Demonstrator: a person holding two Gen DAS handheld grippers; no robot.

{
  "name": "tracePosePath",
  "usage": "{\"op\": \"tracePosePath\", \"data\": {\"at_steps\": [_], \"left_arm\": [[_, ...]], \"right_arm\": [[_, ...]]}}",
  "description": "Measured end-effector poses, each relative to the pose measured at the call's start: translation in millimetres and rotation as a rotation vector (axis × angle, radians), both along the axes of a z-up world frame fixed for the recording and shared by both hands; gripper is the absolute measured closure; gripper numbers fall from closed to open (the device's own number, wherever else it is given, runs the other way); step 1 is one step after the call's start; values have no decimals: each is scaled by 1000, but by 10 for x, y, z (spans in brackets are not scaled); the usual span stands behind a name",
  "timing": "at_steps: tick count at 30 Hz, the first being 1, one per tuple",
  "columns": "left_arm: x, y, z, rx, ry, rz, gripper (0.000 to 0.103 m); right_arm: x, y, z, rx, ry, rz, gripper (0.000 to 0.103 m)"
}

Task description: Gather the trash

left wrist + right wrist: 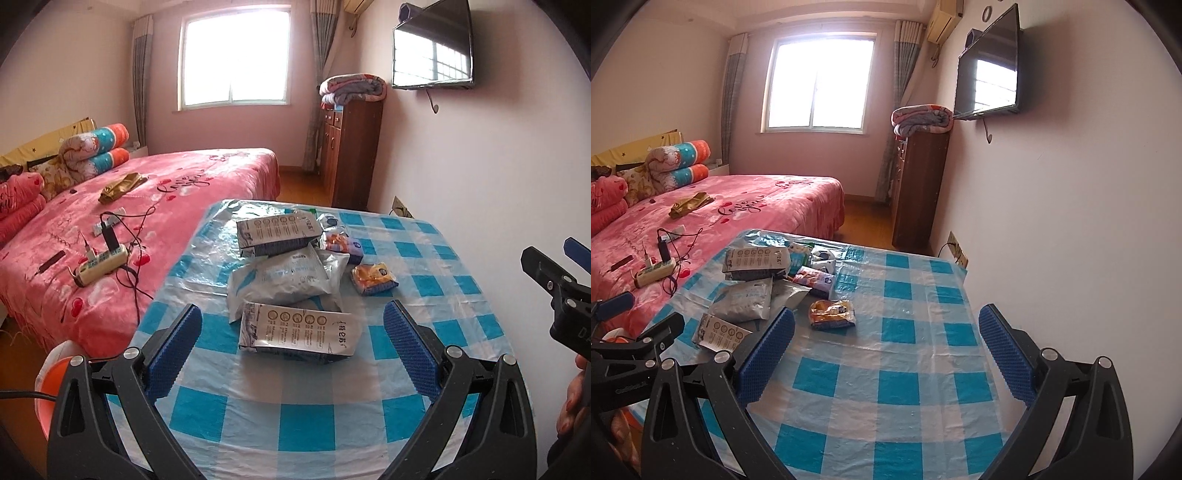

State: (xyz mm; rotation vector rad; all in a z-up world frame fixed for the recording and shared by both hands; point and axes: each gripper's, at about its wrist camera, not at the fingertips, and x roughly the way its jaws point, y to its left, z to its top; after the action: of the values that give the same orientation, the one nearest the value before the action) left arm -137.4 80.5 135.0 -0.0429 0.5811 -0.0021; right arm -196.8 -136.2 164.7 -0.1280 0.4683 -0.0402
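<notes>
Several wrappers lie heaped on my checkered worktop (303, 424), nothing bagged. Left to right: my left tongs (291, 345) spread wide, empty, facing a silver packet (299, 332); behind it a crumpled grey pouch (284, 277) and another silver packet (277, 232); an orange snack wrapper (373, 278) lies apart to the right. My right tongs (886, 356) are spread too, over bare cloth, the wrapper just ahead.
</notes>
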Motion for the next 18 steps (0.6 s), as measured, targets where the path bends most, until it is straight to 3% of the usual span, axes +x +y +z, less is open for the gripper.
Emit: {"op": "tracePosePath", "data": {"at_steps": [18], "left_arm": [[-110,-35,46,25,-35,10,4]], "right_arm": [[-23,8,11,-5,-5,-1,4]]}}
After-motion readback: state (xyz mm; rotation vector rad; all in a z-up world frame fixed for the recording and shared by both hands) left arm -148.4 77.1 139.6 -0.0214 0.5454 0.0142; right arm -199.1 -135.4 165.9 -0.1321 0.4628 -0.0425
